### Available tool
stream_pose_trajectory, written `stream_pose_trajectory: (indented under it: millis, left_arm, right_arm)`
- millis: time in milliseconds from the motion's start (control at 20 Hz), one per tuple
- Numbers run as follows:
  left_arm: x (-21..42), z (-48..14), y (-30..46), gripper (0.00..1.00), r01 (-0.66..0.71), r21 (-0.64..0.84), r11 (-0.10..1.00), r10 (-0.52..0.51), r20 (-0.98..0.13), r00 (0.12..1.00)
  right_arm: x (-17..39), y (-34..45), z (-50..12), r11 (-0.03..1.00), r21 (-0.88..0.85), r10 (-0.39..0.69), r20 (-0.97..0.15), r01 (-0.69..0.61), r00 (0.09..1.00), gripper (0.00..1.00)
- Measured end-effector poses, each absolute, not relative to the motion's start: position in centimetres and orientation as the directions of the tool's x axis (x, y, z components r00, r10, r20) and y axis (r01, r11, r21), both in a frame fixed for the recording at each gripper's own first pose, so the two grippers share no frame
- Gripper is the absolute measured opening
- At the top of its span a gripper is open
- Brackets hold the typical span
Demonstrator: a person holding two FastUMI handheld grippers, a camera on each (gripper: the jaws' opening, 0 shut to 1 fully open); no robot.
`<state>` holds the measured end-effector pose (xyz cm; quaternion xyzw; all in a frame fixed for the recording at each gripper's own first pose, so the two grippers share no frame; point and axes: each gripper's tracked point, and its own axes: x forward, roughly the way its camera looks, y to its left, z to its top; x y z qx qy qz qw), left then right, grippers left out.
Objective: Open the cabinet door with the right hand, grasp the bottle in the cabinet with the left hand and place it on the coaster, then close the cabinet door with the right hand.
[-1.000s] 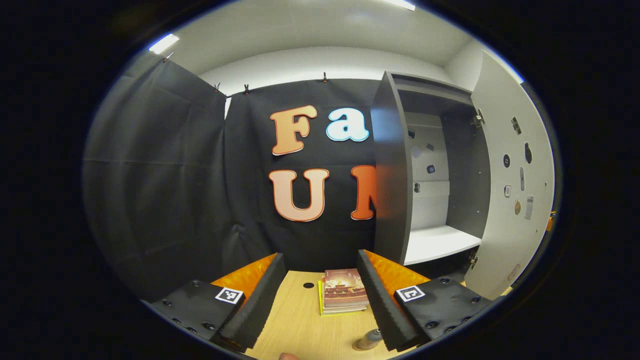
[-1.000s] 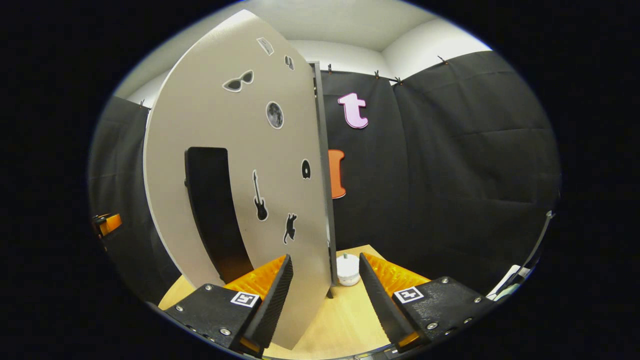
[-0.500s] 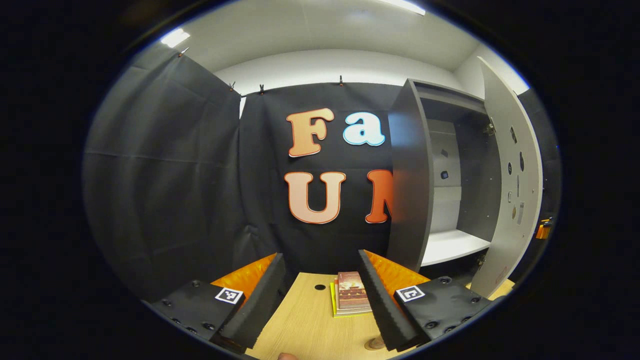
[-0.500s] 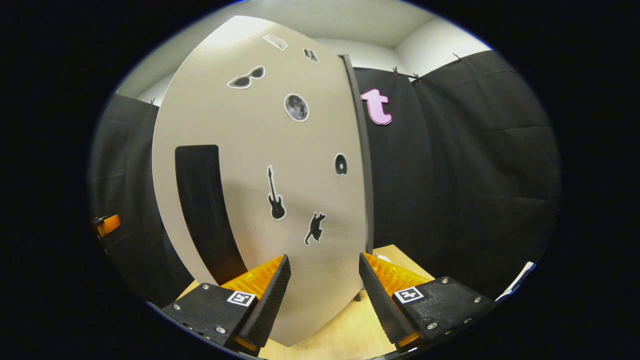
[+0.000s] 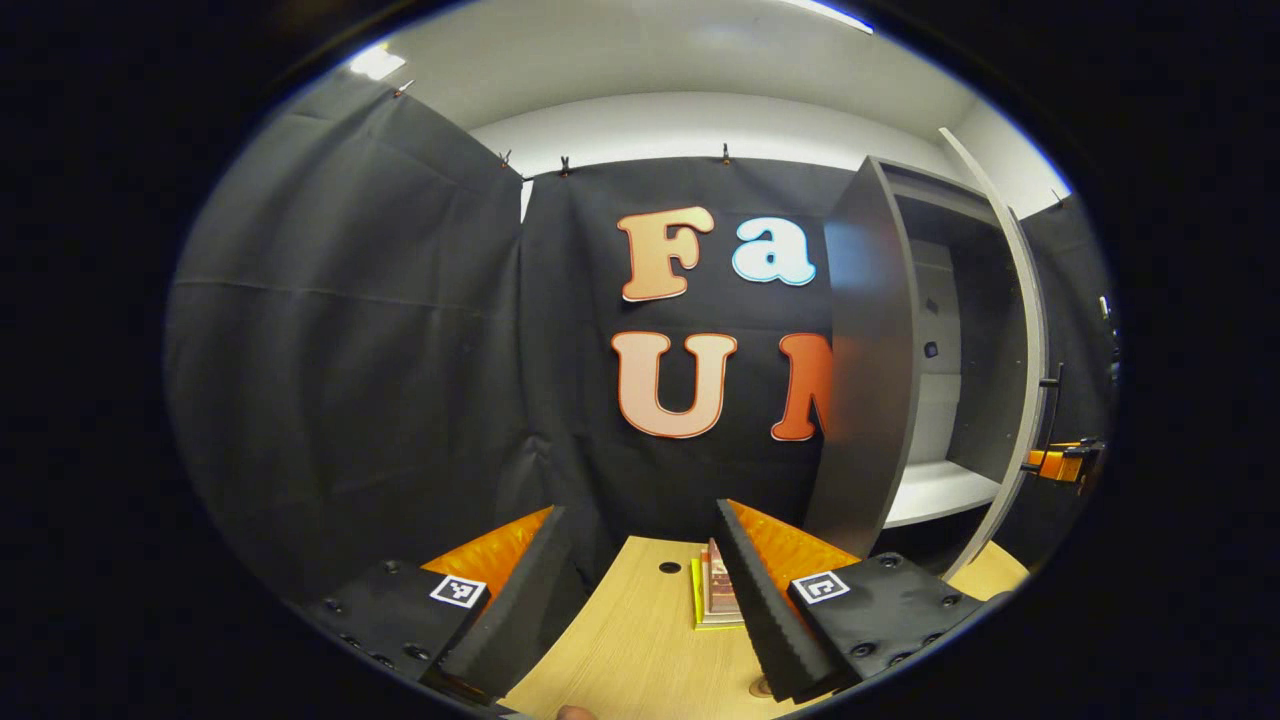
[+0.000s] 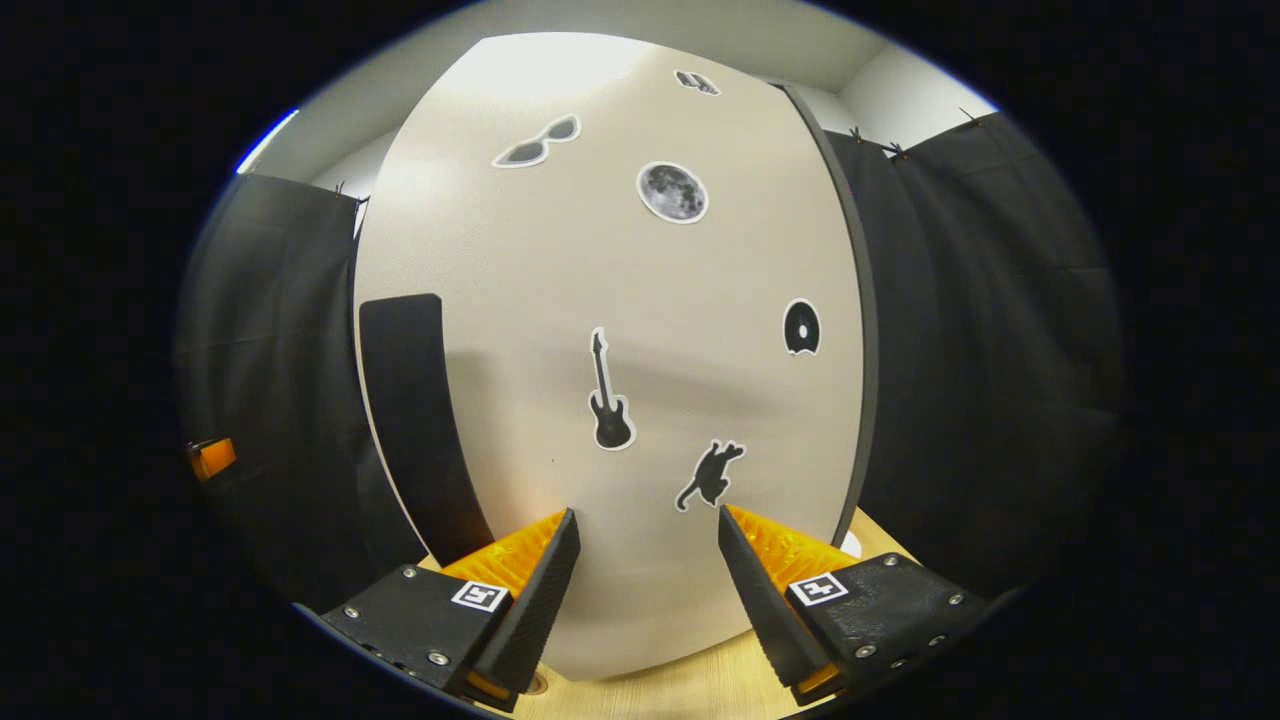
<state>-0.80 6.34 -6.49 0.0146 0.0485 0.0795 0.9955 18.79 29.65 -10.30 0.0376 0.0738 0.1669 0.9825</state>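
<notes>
In the left gripper view the grey cabinet stands at the right, its pale door seen nearly edge-on and partly open, with a bare white shelf inside. My left gripper is open over the wooden table. A small tan round edge peeks out beside its right finger; I cannot tell what it is. In the right gripper view the door, with stickers and a black handle, is close ahead. My right gripper is open, its fingertips right at the door face.
A short stack of books lies on the table ahead of the left gripper, beside a cable hole. Part of the right gripper shows behind the door. A white object peeks past the door's right edge. Black cloth walls surround the table.
The door has swung further toward the cabinet, with the right gripper following its face. The left gripper view has turned left, and the bottle at its lower edge has slipped out of sight.
</notes>
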Motion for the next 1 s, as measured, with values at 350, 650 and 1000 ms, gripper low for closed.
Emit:
stream_pose_trajectory:
  millis: [350,650,1000]
  left_arm:
    - [-0.3,-6.6,7.2,0.95,-0.184,0.058,0.981,0.188,-0.088,0.978]
    - [-0.2,-6.6,7.4,0.95,-0.187,0.066,0.98,0.192,-0.077,0.978]
    - [-0.2,-7.3,8.3,0.94,-0.218,0.079,0.973,0.224,-0.074,0.972]
  right_arm:
    - [19.6,31.0,-10.1,0.937,0.086,0.348,-0.137,-0.339,0.927,0.87]
    - [19.3,32.1,-9.9,0.94,0.049,0.34,-0.134,-0.336,0.931,0.87]
    - [19.2,33.1,-10.0,0.946,0.022,0.324,-0.13,-0.324,0.937,0.87]
